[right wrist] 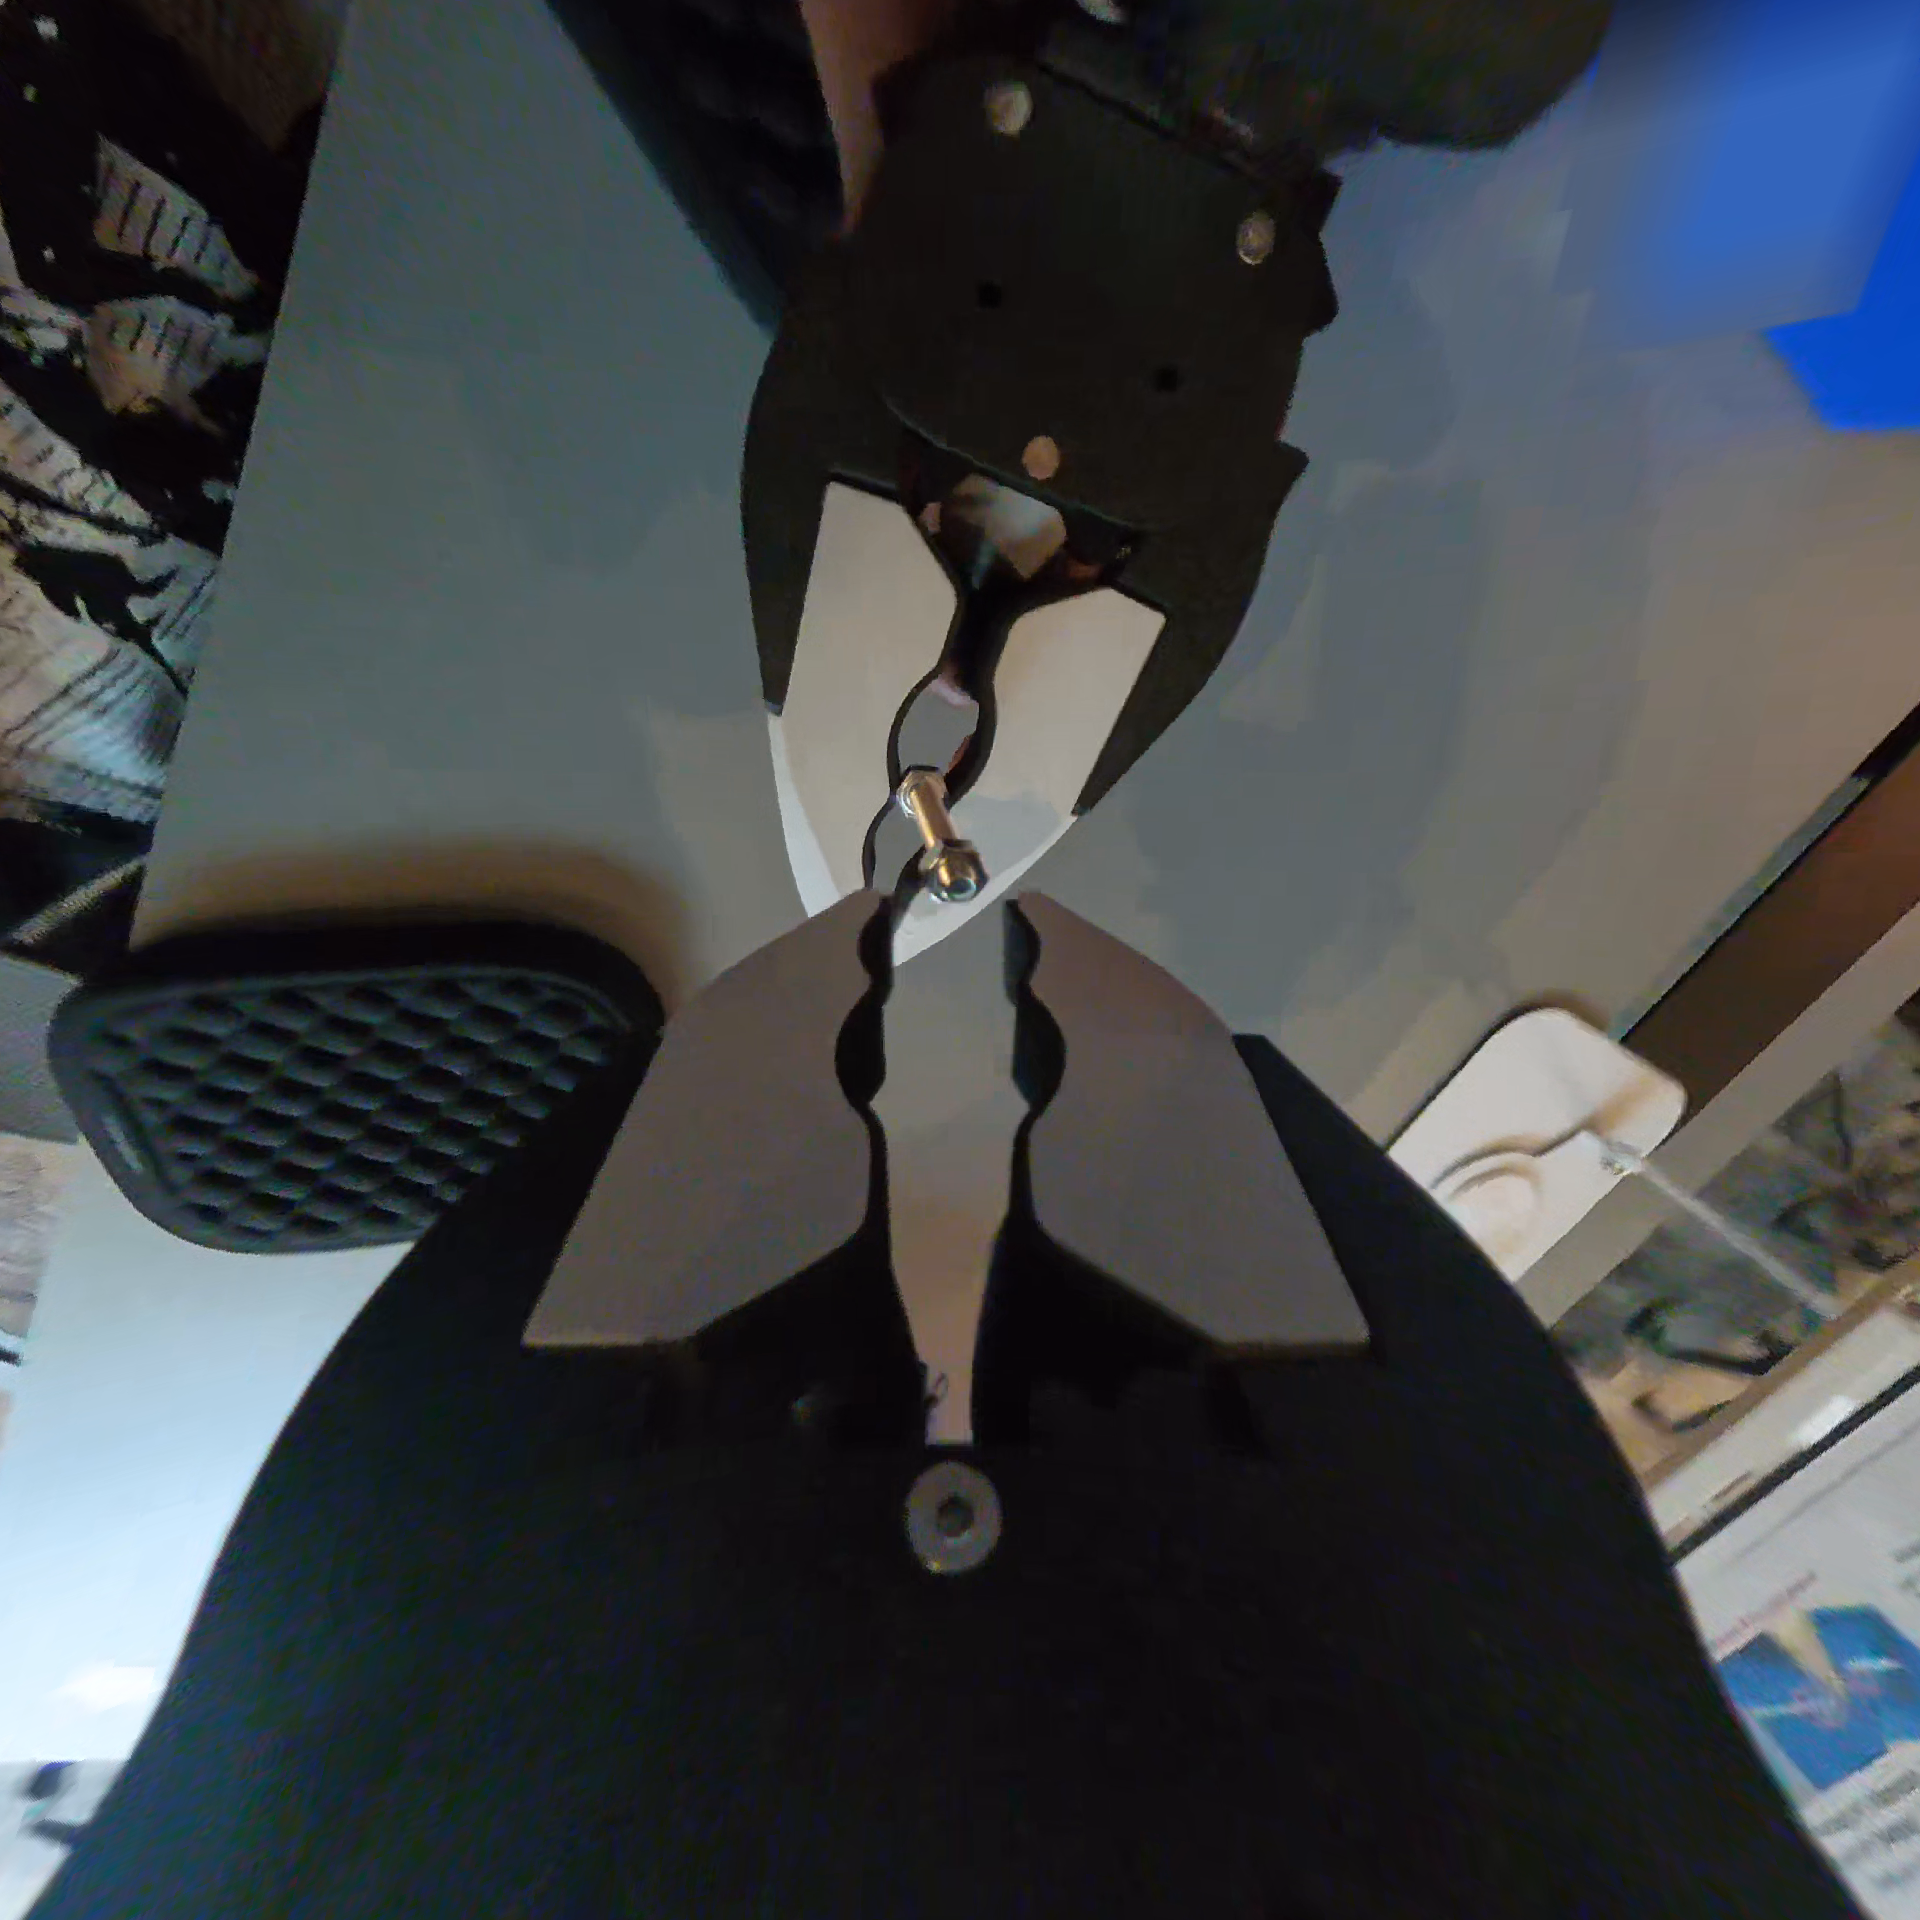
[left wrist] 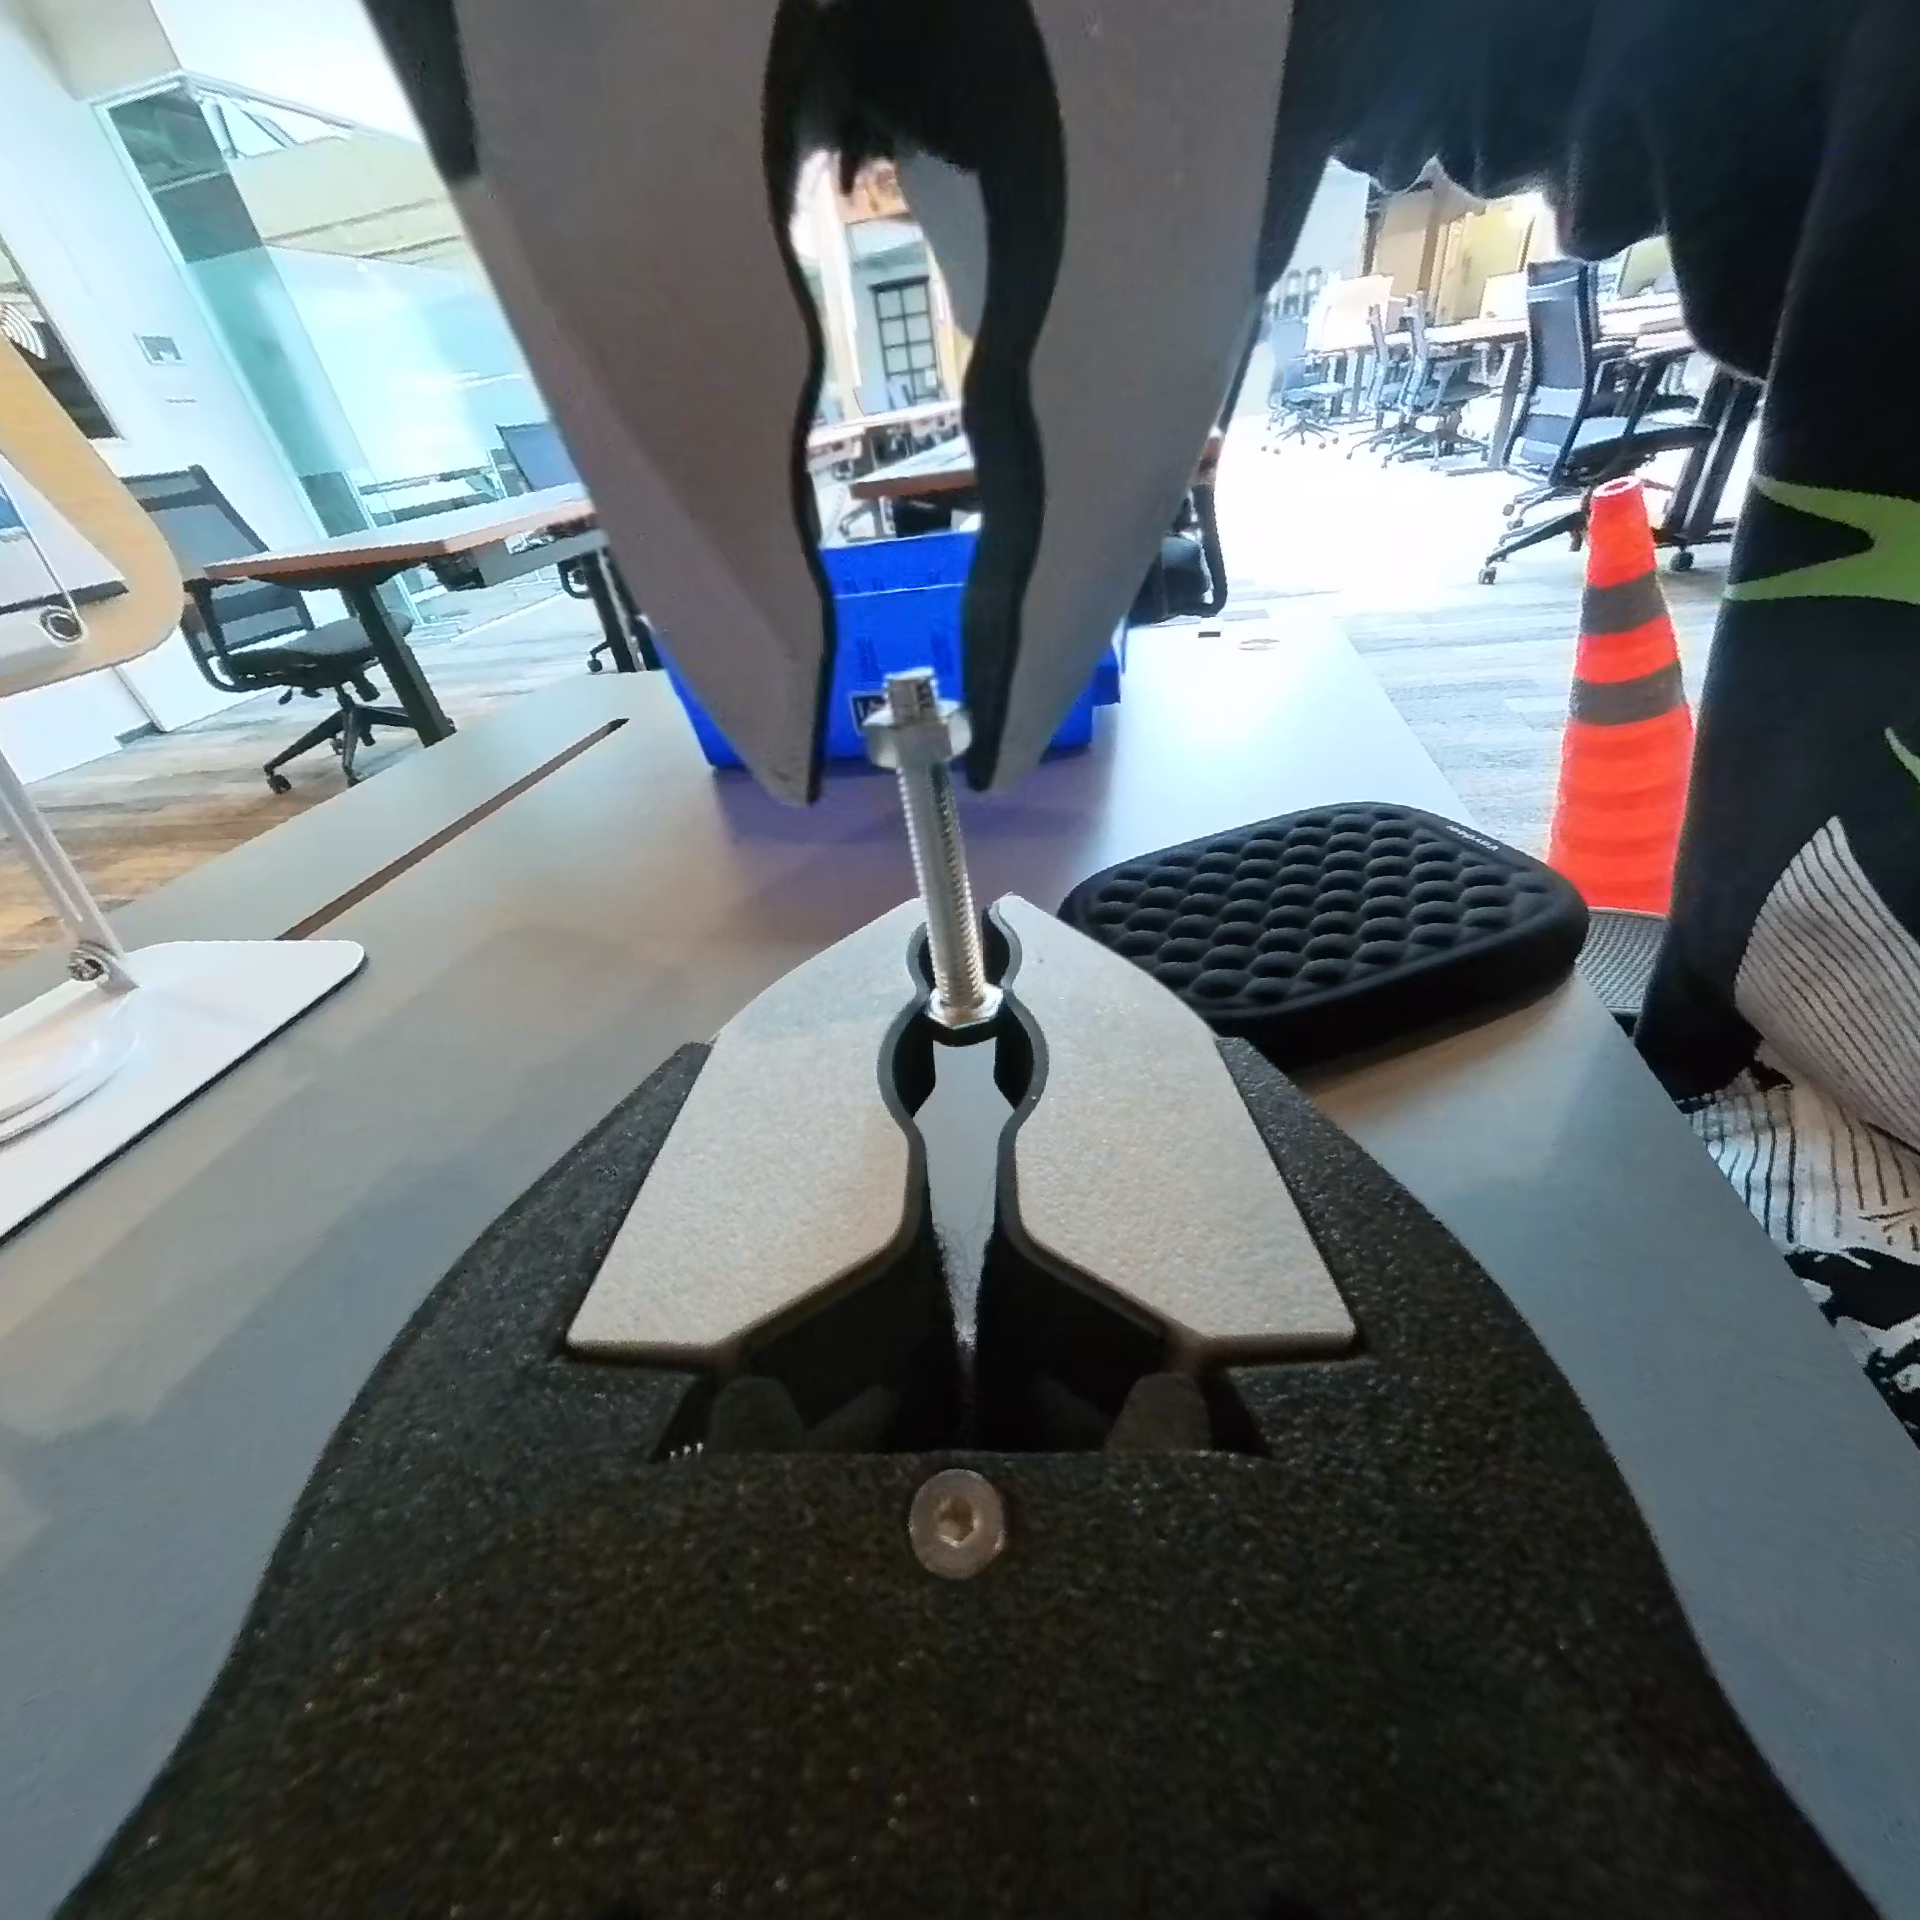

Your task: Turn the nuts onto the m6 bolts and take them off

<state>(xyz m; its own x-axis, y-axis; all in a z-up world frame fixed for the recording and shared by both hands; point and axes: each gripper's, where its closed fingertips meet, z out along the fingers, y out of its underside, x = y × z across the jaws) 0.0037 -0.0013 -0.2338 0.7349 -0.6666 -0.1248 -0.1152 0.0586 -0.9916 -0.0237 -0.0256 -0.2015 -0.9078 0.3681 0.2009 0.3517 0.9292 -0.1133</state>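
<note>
Between the left gripper's [left wrist: 954, 940] fingers sat the m6 bolt [left wrist: 933, 873], pinched around its threaded shank in the little scalloped notch near the tips, so it stood upright and stuck out away from the camera. We figured that grip was deliberate: clamping the shank keeps the bolt from spinning while the other gripper works on it. A small hex nut [left wrist: 964, 1006] sat on the threads right at the left fingers, on their near side, just touching them as far as we could tell. At the far end of the bolt was its flanged hex head [left wrist: 914, 717].

Coming down from above, the right gripper [right wrist: 948, 914] had its fingers spread, straddling that head with a visible gap on each side, so it wasn't gripping anything. Our guess was that it was between turns, letting go to re-grab.

Off to the right of the left fingers lay a black honeycomb pad [left wrist: 1320, 925] on the grey table [left wrist: 520, 935], and beyond the tips sat a blue bin [left wrist: 894, 592], probably for parts.
</note>
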